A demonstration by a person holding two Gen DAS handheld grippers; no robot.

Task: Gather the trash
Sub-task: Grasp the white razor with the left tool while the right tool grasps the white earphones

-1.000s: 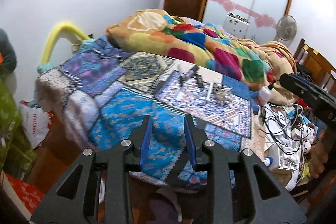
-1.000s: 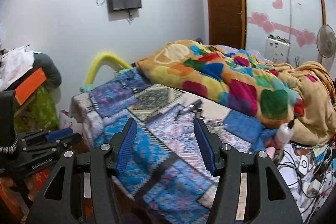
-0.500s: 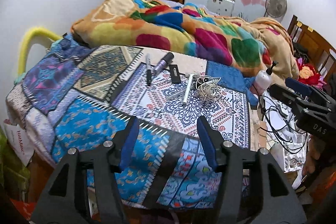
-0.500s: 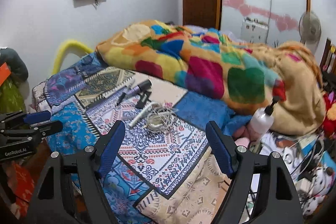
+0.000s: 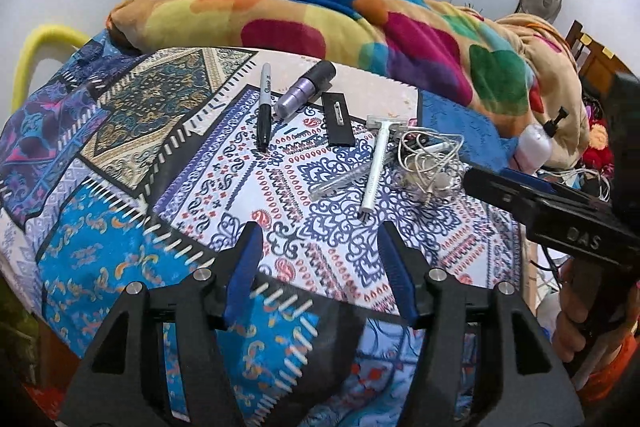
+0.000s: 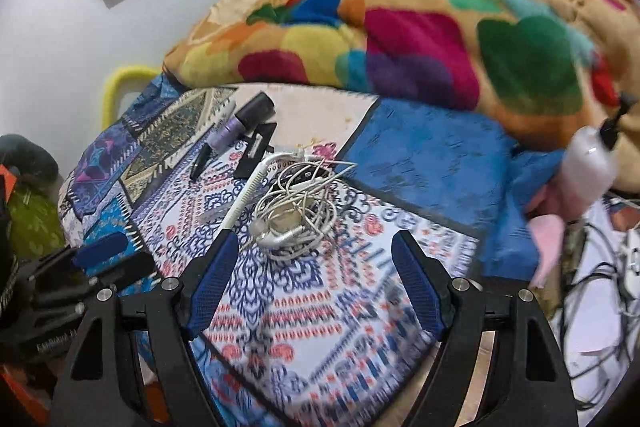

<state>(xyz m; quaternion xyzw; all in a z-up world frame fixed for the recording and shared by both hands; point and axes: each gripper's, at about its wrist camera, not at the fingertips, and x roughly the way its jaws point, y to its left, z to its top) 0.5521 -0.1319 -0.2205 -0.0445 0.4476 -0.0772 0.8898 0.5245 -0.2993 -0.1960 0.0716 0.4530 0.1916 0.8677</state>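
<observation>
Left wrist view shows a bed [image 5: 120, 187] under a patterned sheet, with a bright blanket [image 5: 360, 15] heaped along its far side. Mid-sheet lies a loose row of small things: a marker [image 5: 264, 107] at the left, a purple tube [image 5: 306, 89] beside it, a flat black card [image 5: 338, 125], a white razor [image 5: 378, 159], and at the right a cable tangle [image 5: 428, 163] touching the razor's head. A clear thin tube [image 5: 340, 181] lies just left of the razor handle.

Which of these counts as trash I cannot tell; the tangle looks the likeliest target, since the right tongs [image 6: 316, 279] point straight at it from just short of it.

Risk: the loops are springy and overlap the razor, so a shallow pinch may snag one strand and drag the razor along, or the soft sheet may bunch between the pads.

Both tongs are spread wide and hold nothing. The left tongs [image 5: 320, 267] hover over the near edge of the bed, level, aimed at the row. The right tongs, blurred in their own view, tilt down toward the tangle, and reach in from the right in the left view.
</observation>
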